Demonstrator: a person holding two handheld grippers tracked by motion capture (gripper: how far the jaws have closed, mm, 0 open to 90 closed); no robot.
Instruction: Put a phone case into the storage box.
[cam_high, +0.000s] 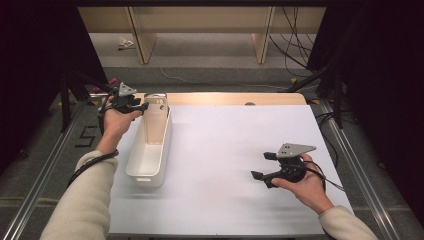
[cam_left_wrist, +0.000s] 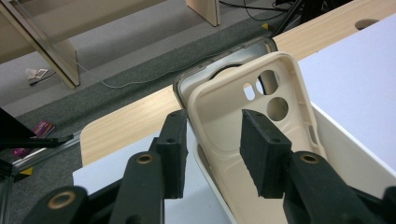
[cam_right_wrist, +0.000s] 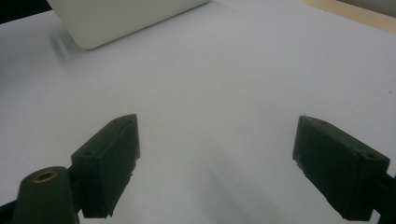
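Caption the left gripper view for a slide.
Left gripper open around a cream phone case leaning in a white bin.

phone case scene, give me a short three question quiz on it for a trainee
1. True or false: the cream plastic phone case lies flat on the white table sheet.
2. Which claw has its pads on either side of the case? A) left claw B) right claw
3. Fill in: the case leans inside the far end of the white oblong plastic ____.

Key
1. False: it stands tilted in the bin, against a clear case behind it.
2. A; its pads stand apart from the case. The right claw is open over bare sheet.
3. bin
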